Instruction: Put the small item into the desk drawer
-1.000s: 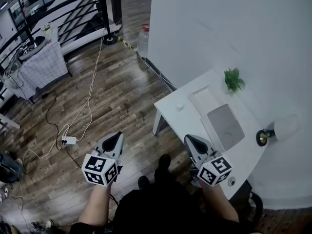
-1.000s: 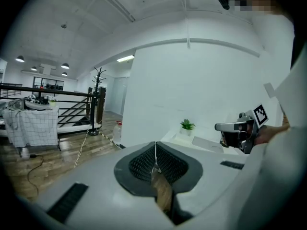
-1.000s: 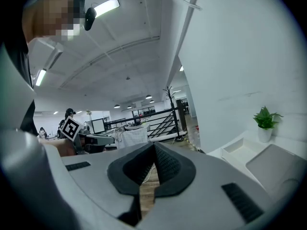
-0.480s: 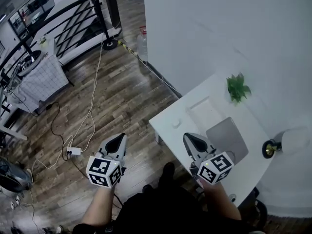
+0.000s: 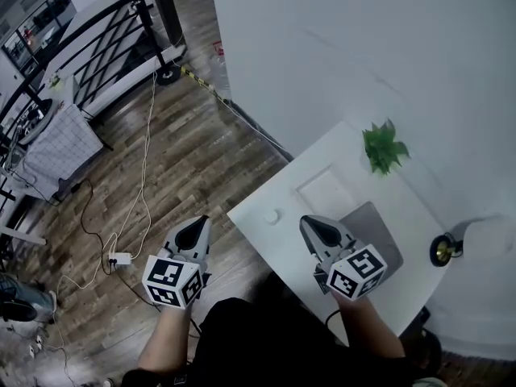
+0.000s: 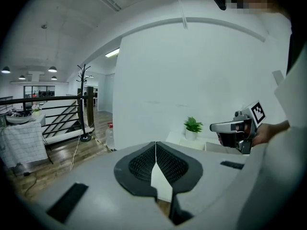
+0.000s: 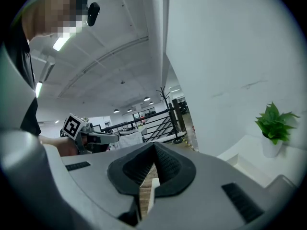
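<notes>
A small round white item [image 5: 271, 215] lies near the left corner of the white desk [image 5: 266, 196]. No drawer shows in any view. My right gripper [image 5: 316, 229] hovers over the desk's near edge, to the right of the item, shut and empty; its pads meet in the right gripper view [image 7: 154, 143]. My left gripper [image 5: 193, 230] hangs over the wooden floor left of the desk, also shut with nothing in it [image 6: 155, 143]. Each gripper shows in the other's view: the right gripper [image 6: 230, 127] and the left gripper [image 7: 98, 138].
On the desk are a white flat pad [image 5: 326, 190], a grey laptop [image 5: 377, 220], a potted plant [image 5: 384, 146] and a lamp [image 5: 451, 244]. A white wall [image 5: 363, 47] backs the desk. Cables and a power strip [image 5: 119, 258] lie on the floor; a cloth-covered table [image 5: 64, 135] and railing [image 5: 105, 39] stand far left.
The person has stepped closer to the desk. Both grippers moved forward with them, still shut; the right one now hangs over the desk top, and the small item lies nearer.
</notes>
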The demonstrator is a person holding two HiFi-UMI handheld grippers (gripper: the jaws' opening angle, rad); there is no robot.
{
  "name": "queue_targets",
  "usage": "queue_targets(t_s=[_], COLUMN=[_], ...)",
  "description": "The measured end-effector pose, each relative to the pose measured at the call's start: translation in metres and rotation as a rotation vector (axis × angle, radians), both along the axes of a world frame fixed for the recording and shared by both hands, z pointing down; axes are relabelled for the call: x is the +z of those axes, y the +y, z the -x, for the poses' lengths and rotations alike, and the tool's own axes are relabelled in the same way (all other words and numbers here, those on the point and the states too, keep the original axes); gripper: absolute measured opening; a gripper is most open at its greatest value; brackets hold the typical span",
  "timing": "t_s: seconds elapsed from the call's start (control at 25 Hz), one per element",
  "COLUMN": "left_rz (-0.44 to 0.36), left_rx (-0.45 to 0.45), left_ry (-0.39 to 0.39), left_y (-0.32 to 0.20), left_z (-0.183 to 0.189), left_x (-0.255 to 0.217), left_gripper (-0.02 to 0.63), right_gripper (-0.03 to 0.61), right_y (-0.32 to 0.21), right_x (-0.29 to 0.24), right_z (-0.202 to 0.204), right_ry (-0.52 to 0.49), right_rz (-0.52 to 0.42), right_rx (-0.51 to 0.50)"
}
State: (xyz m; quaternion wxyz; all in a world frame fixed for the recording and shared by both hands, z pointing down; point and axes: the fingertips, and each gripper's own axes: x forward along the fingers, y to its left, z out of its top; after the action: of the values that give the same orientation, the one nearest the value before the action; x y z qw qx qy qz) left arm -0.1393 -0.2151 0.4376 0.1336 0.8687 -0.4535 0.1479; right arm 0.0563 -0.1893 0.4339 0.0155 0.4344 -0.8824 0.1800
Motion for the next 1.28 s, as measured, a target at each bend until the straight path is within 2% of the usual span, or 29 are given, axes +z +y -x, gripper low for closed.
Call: queue_targets(t_s=[0.4,0.68,1.04,1.28], left_rz=[-0.017,-0.025,0.023,0.093], left_rx=[0.036,0.075,0.159,0.267], left_ry=[0.021,0.039,0.082,0.098], left_y=[-0.017,-0.043,-0.075,-0.075], left_z=[-0.007,-0.005,0.009,0.005], left_x=[-0.007,-0.003,0.019,0.044], left_gripper=[0.012,0.012,0.012,0.012], right_gripper=[0.003,0.003,0.003,0.003], right_y=[-0.005,-0.019,-0.047,-0.044], right_x=[-0.012,-0.008,-0.003,0.006], right_z=[-0.006,0.001,0.039,0.06], right_ry=[0.023,0.057,0.089,0.124], right_rz=[-0.009,0.019,0.057,0.091], right_rx=[0.03,0.075,0.124,0.156])
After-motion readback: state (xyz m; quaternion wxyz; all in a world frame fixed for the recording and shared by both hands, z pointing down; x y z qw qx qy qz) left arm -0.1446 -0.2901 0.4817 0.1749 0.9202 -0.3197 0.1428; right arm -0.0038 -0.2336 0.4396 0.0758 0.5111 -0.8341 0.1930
